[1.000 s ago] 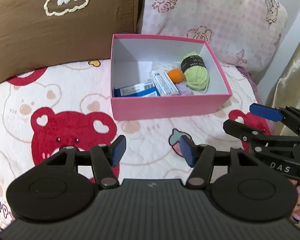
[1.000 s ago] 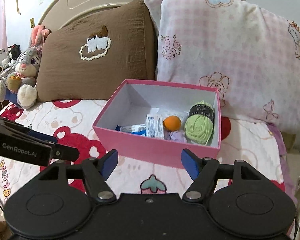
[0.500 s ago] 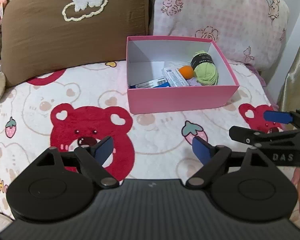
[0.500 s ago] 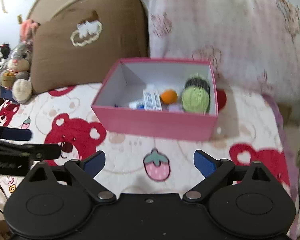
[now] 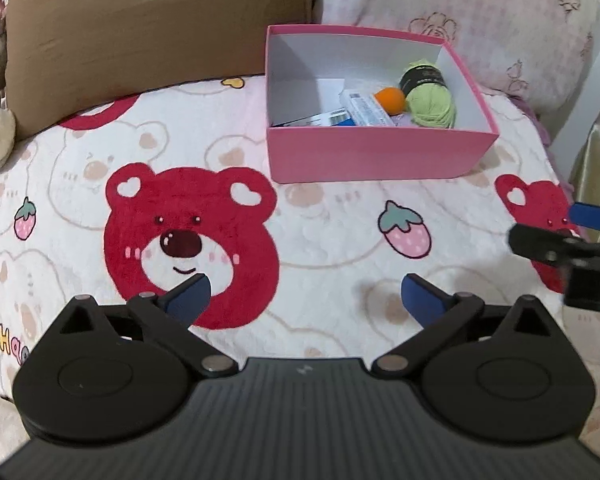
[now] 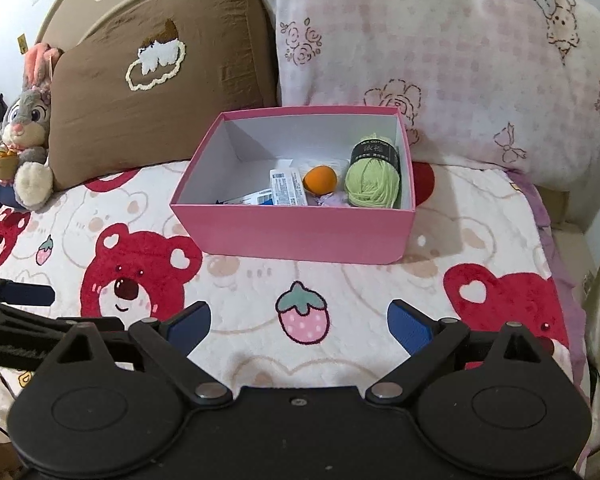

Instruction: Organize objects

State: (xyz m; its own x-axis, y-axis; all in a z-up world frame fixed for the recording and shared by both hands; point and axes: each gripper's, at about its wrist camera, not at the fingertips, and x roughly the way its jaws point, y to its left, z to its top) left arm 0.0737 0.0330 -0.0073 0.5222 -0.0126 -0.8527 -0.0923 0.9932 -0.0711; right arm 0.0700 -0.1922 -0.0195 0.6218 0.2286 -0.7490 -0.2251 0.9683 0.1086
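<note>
Left gripper (image 5: 303, 298): held low over the blanket, jaws spread wide with nothing between them, aimed toward the box.
Right gripper (image 6: 299, 322): also low over the blanket, jaws released and wide apart, nothing in them; its tip pokes into the left view from the right edge.
Box (image 6: 300, 236): pink outside, white inside, lid off, sitting on the blanket in front of the two pillows, well apart from both grippers.
Yarn (image 6: 373, 176): green ball with a black band, in the box's right end, against the right wall.
Orange ball (image 6: 319, 179): in the box, just left of the yarn.
Packets (image 6: 286, 189): white and blue printed packets lying flat on the box floor, left of the orange ball; a bit of lilac stuff shows by the front wall, too little to tell what.
Blanket (image 5: 319, 240): cream, with red bears and strawberries.
Pillows: brown one (image 6: 160, 76) behind the box to the left, pink checked one (image 6: 439, 52) behind to the right.
Bunny (image 6: 26, 132): grey plush, propped at the brown pillow's left end.
</note>
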